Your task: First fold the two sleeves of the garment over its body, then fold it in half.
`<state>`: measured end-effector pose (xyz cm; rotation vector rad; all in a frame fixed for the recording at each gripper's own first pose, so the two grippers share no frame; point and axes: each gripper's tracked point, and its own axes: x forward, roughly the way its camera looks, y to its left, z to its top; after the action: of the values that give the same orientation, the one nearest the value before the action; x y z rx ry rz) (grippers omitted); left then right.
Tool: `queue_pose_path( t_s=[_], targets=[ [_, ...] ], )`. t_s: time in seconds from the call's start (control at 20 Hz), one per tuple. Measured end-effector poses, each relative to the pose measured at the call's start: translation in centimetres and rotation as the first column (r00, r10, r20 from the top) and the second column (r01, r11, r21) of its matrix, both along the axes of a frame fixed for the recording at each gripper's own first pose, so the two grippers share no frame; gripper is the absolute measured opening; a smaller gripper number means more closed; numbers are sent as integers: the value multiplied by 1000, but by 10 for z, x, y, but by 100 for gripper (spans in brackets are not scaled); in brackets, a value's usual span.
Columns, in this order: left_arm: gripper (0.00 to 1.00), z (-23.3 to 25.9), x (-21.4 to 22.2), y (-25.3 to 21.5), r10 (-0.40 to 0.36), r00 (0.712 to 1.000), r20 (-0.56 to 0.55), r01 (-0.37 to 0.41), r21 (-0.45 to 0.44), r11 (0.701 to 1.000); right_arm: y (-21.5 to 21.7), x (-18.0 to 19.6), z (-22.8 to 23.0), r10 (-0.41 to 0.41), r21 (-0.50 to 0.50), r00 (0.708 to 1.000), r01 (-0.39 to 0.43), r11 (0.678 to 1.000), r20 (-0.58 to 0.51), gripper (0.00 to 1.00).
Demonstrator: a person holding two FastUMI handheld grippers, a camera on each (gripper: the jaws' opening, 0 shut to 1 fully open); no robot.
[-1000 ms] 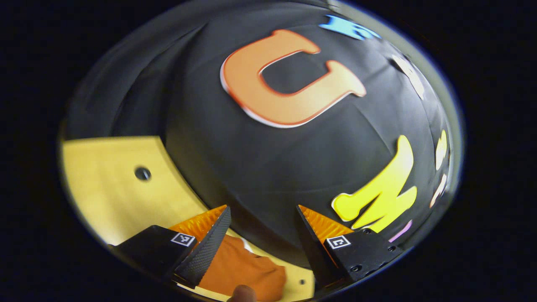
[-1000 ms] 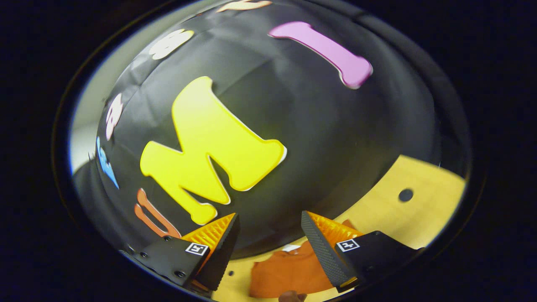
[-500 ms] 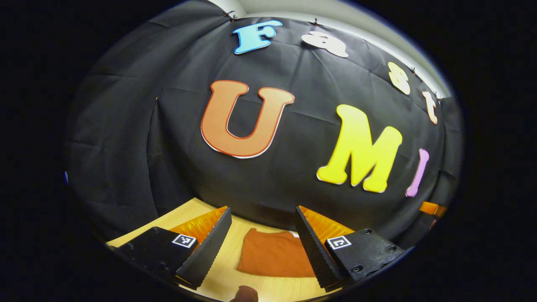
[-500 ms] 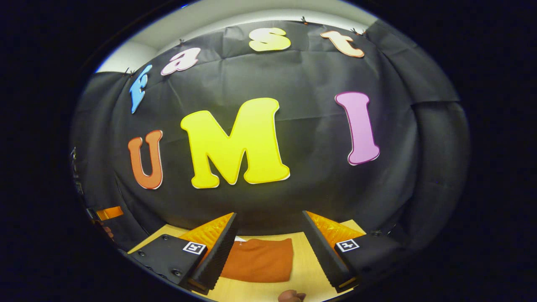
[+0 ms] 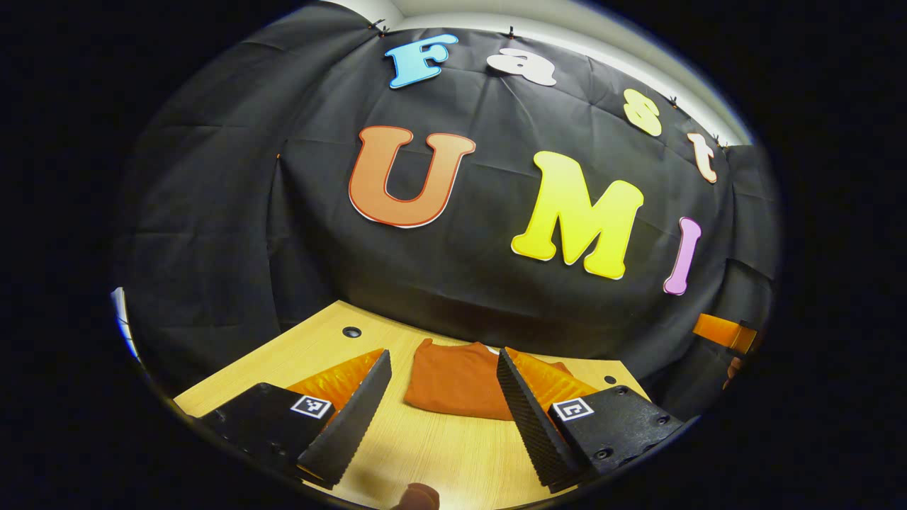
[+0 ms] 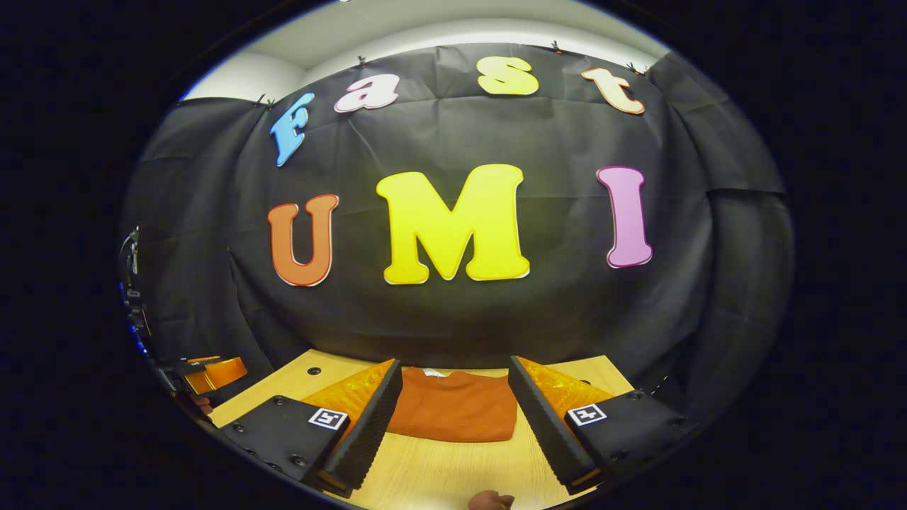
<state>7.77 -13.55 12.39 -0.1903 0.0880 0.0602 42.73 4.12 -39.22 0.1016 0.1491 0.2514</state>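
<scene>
An orange garment [image 5: 453, 379] lies folded into a compact rectangle on the wooden table [image 5: 312, 354], close to the black cloth wall. In the right gripper view the same garment [image 6: 457, 407] shows a white label at its far edge. My left gripper [image 5: 443, 418] is open and held above the table, short of the garment, with nothing between its fingers. My right gripper [image 6: 453, 421] is likewise open and empty, nearer than the garment. The right gripper [image 5: 723, 333] shows at the far right of the left gripper view; the left gripper [image 6: 212, 372] at the far left of the right one.
The table [image 6: 453, 474] has round cable holes [image 5: 351, 331] near its back corners [image 6: 312, 370]. The black cloth wall stands right behind the garment. A fingertip [image 5: 418, 496] shows at the bottom edge of each view.
Both grippers have levelled out and pulled back from the garment. A second ago the views were tilted and close to the wall; the folded garment now lies farther off on the table.
</scene>
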Motion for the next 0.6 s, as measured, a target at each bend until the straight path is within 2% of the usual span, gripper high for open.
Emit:
queue_pose_path(
  t_s=[0.1,0.35,0.55,0.6],
  targets=[
    [97,0,-7,-1,-3,1000,4,3,11,1000,9,-2,8,16,-2,1000,-16,1000,6,96],
    [97,5,-6,-1,-18,1000,24,16,53,998,34,-11,-4,50,10,998,-50,999,-39,96],
    [97,0,1,1,-19,1000,19,18,39,999,50,-8,-7,75,-23,997,-76,997,-32,96],
    [97,-1,2,1,-21,1000,14,20,32,999,53,-9,-7,79,-28,996,-80,996,-32,93]
  ],
)
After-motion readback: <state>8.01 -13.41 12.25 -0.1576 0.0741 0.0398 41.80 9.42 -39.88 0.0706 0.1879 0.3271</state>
